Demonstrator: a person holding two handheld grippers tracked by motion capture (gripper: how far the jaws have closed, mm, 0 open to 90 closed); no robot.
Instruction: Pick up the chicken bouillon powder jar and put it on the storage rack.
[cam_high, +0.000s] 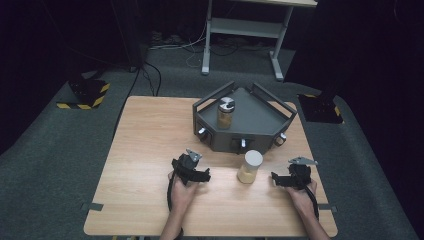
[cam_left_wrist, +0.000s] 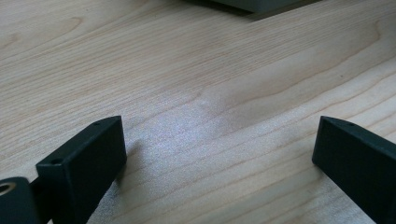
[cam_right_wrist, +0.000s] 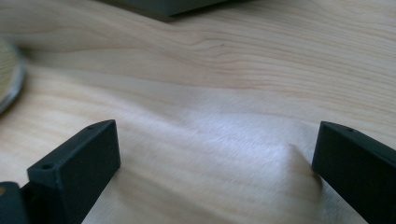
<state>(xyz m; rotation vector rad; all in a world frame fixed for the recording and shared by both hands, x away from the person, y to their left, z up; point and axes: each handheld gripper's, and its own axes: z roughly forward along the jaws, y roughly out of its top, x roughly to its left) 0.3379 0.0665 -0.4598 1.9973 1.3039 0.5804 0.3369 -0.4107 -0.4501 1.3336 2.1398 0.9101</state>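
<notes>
A jar of tan contents with a white lid (cam_high: 249, 167) stands on the wooden table (cam_high: 150, 135), between my two grippers. A second jar with a metal lid (cam_high: 225, 112) stands on a grey five-sided stand (cam_high: 260, 117) at the back of the table. My left gripper (cam_high: 196, 173) rests left of the white-lidded jar; in the left gripper view (cam_left_wrist: 219, 130) its jaws stand wide apart over bare wood. My right gripper (cam_high: 286, 179) sits to the jar's right, open with nothing between its jaws (cam_right_wrist: 217, 128). The jar's edge (cam_right_wrist: 7, 74) appears at the left of the right gripper view.
The grey stand has raised rails and small knobs (cam_high: 202, 133) along its front faces. Off the table, a white desk frame (cam_high: 245, 30) stands at the back. Black blocks with yellow stripes (cam_high: 87, 92) lie on the dark carpet at both sides.
</notes>
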